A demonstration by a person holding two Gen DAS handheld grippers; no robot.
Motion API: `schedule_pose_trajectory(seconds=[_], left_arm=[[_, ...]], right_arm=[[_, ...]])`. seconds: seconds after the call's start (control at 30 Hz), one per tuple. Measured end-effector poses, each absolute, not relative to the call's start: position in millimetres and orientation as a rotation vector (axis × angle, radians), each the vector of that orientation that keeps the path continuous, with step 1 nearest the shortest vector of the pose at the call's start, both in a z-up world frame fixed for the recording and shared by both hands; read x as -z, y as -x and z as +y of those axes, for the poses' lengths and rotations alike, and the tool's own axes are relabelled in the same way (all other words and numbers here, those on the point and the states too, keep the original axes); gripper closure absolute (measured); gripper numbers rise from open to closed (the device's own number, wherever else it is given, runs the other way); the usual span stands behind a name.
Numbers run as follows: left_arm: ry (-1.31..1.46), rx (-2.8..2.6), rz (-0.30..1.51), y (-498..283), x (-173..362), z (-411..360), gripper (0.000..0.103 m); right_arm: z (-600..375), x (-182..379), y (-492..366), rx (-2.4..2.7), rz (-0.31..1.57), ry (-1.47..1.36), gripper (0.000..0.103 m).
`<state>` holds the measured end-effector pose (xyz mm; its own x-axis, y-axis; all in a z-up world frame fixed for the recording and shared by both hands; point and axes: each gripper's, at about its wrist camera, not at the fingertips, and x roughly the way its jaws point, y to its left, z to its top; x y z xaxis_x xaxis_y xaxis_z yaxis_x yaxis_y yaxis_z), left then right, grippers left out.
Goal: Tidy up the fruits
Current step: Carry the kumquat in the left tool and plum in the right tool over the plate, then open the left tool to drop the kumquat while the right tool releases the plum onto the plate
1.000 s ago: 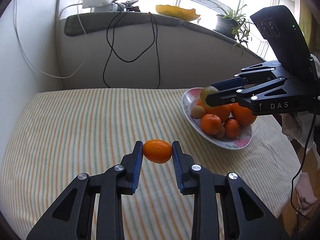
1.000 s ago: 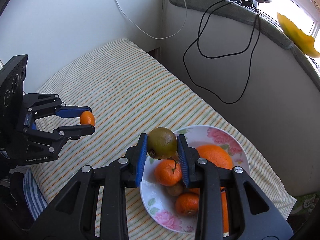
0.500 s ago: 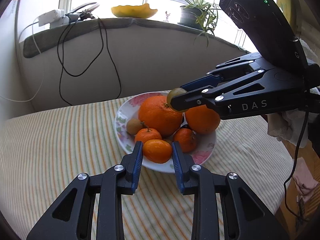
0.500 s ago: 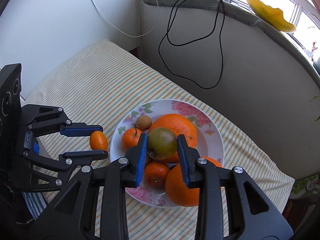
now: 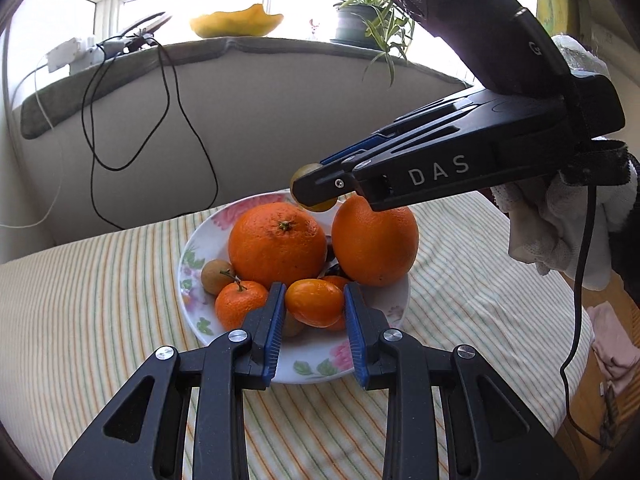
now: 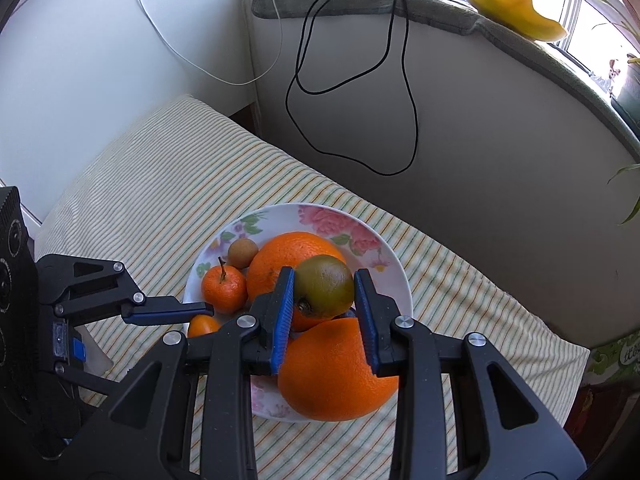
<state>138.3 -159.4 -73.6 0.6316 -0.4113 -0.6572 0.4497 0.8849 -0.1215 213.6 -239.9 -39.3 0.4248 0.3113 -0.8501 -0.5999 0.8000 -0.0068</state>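
A flowered white plate (image 5: 320,368) (image 6: 384,252) on the striped cloth holds two big oranges (image 5: 276,242) (image 5: 374,240), a small mandarin (image 5: 236,308) and a small brown fruit (image 5: 212,276). My left gripper (image 5: 315,314) is shut on a small orange kumquat (image 5: 315,308), held over the plate's near side; it also shows in the right wrist view (image 6: 202,326). My right gripper (image 6: 324,296) is shut on a green-brown fruit (image 6: 324,286) above the oranges; it shows in the left wrist view (image 5: 316,194).
The table (image 5: 80,320) has a striped cloth and stands against a grey padded ledge (image 5: 240,92) with hanging black cables (image 5: 176,120). A yellow dish (image 5: 236,20) and a potted plant (image 5: 360,20) sit on the sill. The table edge falls off at right (image 5: 576,360).
My left gripper has carried the kumquat from the open cloth to over the plate's near edge. My right gripper has moved with the green-brown fruit over the oranges.
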Motion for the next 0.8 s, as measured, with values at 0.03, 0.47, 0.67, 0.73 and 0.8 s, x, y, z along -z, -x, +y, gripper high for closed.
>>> schedule_pose_trajectory(seconds=[0.03,0.47,0.67,0.73,0.8], left_arm=[[-0.058,0.492,0.737,-139,74,-160,0.075],[-0.031,0.495,0.729,-144,75,-160,0.054],[-0.028,0.48,0.712,-142,68,-157,0.049],[-0.027,0.476,0.708,-140,66,-156,0.049],[-0.029,0.475,0.705,-136,65,-155,0.049]], right_arm=[[-241,40,-216,-0.581,0.981,0.325,0.072],[-245,49,-241,-0.553,0.982,0.282,0.063],[-249,40,-236,-0.554,0.951,0.265,0.041],[-251,37,-234,-0.557,0.943,0.248,0.041],[-253,33,-229,-0.552,0.932,0.239,0.041]])
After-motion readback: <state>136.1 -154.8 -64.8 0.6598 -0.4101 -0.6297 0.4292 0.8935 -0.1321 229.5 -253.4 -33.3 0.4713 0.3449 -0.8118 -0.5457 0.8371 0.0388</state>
